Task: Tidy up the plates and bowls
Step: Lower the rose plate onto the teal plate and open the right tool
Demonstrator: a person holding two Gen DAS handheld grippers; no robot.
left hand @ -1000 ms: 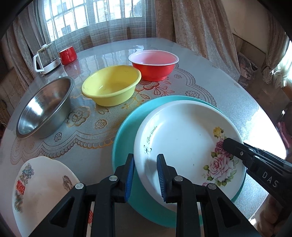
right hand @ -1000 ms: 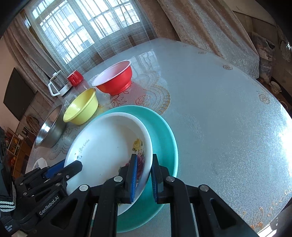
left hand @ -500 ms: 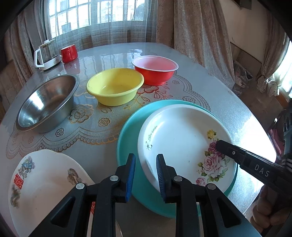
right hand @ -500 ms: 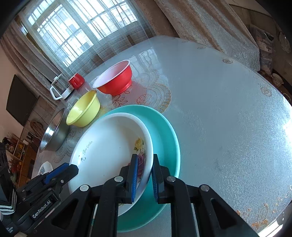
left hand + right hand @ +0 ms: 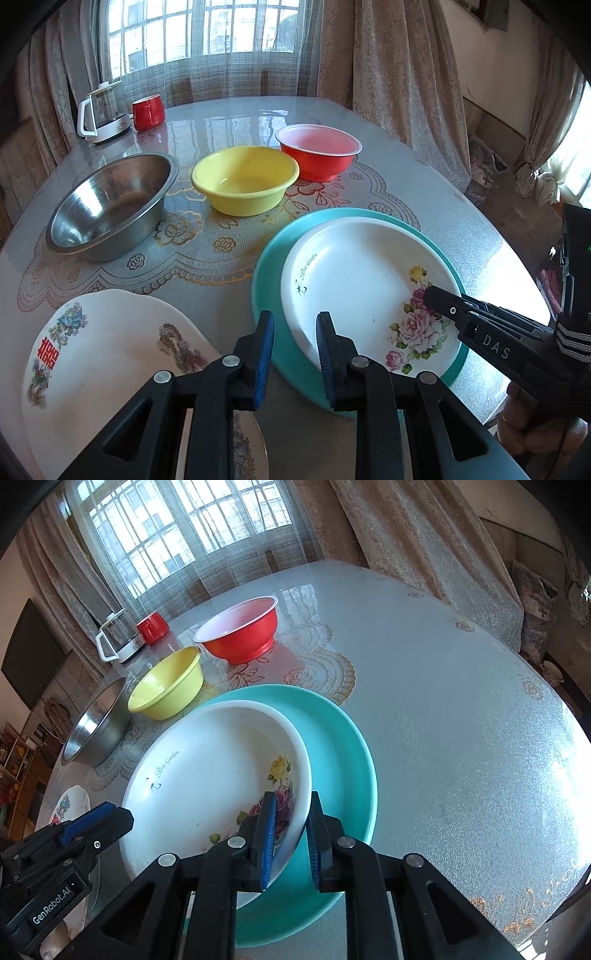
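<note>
**My table and what sits on it**

My round glass-topped table (image 5: 461,221) has a lace mat (image 5: 192,254) under the glass. On it I see 3 bowls: steel (image 5: 110,210), yellow (image 5: 245,181), red (image 5: 317,151); a teal plate (image 5: 269,266), a dragon-patterned plate (image 5: 103,354), a kettle (image 5: 103,110), a red mug (image 5: 147,112).

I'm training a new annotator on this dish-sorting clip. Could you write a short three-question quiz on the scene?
1. True or false: the rose plate rests inside the teal plate.
2. Which bowl stands between the steel bowl and the red bowl?
3. The right gripper is: A) open above the table, B) shut on the rose plate's rim, C) shut on the yellow bowl.

Key: 1 true; 2 the yellow bowl; 3 B.
</note>
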